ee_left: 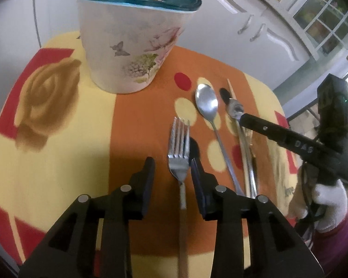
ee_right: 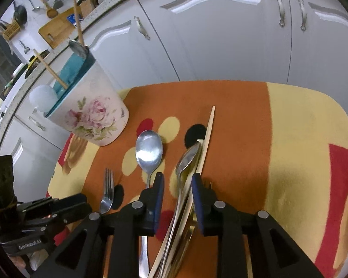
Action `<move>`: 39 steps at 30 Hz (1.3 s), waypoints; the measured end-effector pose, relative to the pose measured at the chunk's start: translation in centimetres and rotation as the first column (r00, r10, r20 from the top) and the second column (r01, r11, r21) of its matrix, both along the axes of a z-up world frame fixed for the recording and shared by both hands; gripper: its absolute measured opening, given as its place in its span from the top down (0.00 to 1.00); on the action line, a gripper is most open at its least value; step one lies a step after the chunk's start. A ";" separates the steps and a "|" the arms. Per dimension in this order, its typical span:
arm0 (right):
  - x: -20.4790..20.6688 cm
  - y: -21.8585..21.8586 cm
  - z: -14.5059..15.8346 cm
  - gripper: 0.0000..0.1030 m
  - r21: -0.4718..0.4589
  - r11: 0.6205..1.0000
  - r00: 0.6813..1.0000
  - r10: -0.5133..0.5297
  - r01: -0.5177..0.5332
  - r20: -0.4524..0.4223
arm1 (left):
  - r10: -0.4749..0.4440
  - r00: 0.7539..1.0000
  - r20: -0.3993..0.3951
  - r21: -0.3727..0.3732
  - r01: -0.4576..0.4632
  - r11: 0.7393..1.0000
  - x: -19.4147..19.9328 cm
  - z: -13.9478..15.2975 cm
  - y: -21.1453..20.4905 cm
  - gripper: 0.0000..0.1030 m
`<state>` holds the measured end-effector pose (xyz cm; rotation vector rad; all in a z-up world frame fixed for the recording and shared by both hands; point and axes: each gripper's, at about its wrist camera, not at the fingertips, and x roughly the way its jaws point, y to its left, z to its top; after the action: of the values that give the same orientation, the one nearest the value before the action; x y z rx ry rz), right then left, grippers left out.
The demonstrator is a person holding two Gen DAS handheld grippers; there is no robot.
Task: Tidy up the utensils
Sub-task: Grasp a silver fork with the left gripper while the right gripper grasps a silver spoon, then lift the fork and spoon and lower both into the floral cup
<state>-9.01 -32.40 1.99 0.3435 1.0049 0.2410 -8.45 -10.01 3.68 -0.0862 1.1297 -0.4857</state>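
Observation:
A floral utensil holder (ee_left: pixel 132 46) (ee_right: pixel 90 115) with a teal rim stands at the back left of the patterned cloth, with chopsticks and a spoon in it. A fork (ee_left: pixel 178 148) (ee_right: pixel 106 192) with a wooden handle lies flat between the fingers of my left gripper (ee_left: pixel 172 169) (ee_right: pixel 81 206), which is open with a gap on each side. A spoon (ee_left: pixel 206 102) (ee_right: pixel 149 150) lies to its right. Further right, a second spoon (ee_left: pixel 235 110) (ee_right: pixel 188 159) on its edge and a chopstick (ee_left: pixel 232 88) (ee_right: pixel 210 125) lie between the fingers of my right gripper (ee_left: pixel 242 118) (ee_right: pixel 177 185), which is open.
The orange, yellow and red cloth (ee_left: pixel 58 162) (ee_right: pixel 301 139) covers a small table with rounded corners. White cabinet doors (ee_right: pixel 220 34) stand close behind it. A gloved hand (ee_left: pixel 329 203) holds the right gripper. A cutting board (ee_right: pixel 58 25) and hanging tools are on the far counter.

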 end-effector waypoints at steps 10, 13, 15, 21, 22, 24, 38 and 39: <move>3.1 -1.4 -1.3 0.78 0.150 0.989 0.998 0.030 -0.022 -0.053 | -0.119 0.993 0.015 -0.027 0.119 0.992 3.5 -1.1 -1.3 0.66; 3.7 -1.9 -1.6 0.78 0.204 0.979 0.998 0.033 -0.021 -0.057 | -0.153 0.988 0.018 -0.028 0.153 0.988 3.8 -1.2 -1.8 0.66; 4.1 -1.8 -1.7 0.85 0.224 0.974 0.998 0.036 -0.021 -0.061 | -0.173 0.985 0.026 -0.012 0.174 0.985 3.9 -1.1 -2.2 0.69; 3.6 -0.9 -1.2 0.93 0.181 0.982 0.998 0.060 -0.053 -0.034 | -0.226 0.973 0.046 0.036 0.225 0.974 3.0 -1.0 -2.9 0.83; 3.3 -0.8 -0.9 0.93 0.185 0.981 0.998 0.060 -0.054 -0.024 | -0.217 0.975 0.050 0.035 0.215 0.976 2.9 -0.9 -2.7 0.83; 2.4 -1.0 0.0 0.94 0.196 0.979 0.998 0.055 -0.054 0.000 | -0.189 0.980 0.055 0.015 0.189 0.982 2.7 -0.4 -2.0 0.84; -3.1 -0.3 7.5 0.97 0.228 0.969 0.981 0.057 -0.099 0.184 | -0.084 0.974 0.210 -0.062 0.099 0.993 -1.4 7.9 1.8 0.84; -3.3 -0.2 7.8 0.97 0.226 0.969 0.979 0.057 -0.102 0.194 | -0.078 0.974 0.214 -0.066 0.094 0.993 -1.6 8.1 2.1 0.84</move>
<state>-12.33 -32.55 9.84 0.4869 0.8071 0.4594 -10.06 -7.87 11.75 -0.0499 0.9090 -0.6011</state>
